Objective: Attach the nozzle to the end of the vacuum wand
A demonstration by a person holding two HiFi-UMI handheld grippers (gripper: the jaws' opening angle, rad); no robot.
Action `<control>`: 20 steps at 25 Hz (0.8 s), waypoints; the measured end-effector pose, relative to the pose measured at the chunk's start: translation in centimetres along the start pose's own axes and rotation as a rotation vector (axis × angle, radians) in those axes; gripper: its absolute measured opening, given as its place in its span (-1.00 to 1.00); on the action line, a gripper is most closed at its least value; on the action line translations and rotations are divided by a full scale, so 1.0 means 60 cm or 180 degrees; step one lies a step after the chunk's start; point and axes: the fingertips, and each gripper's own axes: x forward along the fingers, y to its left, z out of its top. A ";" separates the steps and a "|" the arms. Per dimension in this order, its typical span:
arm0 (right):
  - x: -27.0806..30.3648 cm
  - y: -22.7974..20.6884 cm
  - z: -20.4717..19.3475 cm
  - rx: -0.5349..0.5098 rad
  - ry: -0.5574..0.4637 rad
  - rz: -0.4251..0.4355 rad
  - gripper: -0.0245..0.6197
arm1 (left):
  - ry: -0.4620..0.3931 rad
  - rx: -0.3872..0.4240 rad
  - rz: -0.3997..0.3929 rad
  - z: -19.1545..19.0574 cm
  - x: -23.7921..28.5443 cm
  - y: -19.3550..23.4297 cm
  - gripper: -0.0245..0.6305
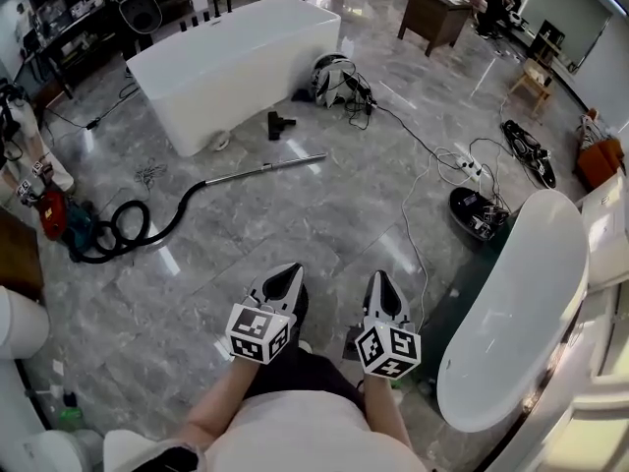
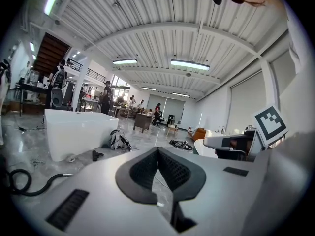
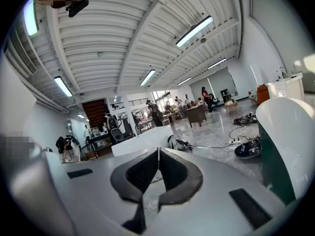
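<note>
Jaws on both tools are pressed together with nothing between them. The left gripper (image 1: 283, 281) and the right gripper (image 1: 382, 288) hang side by side just in front of the person's body, tips aimed out over the grey polished marble floor (image 1: 324, 224). To their right stands a white oval bathtub (image 1: 511, 313). Further out, left of centre, the slim silver metal vacuum wand (image 1: 267, 167) lies flat on the floor. Its left end joins a black coiled hose (image 1: 138, 226) that runs to a red and teal machine (image 1: 59, 216); its free end points right. Beyond the wand and apart from it, the small black plastic nozzle (image 1: 278, 123) lies on the floor, just before a long white rectangular bathtub (image 1: 236, 62).
</note>
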 end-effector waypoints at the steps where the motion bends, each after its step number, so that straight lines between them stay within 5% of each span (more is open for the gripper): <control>1: 0.004 -0.003 -0.002 0.0011 -0.0002 -0.0015 -0.88 | 0.0005 -0.0001 -0.0008 -0.001 0.005 0.003 -0.91; 20: 0.282 0.026 0.066 -0.0104 0.0005 0.0257 -0.88 | 0.0011 -0.0031 -0.0192 0.099 0.237 0.145 -0.91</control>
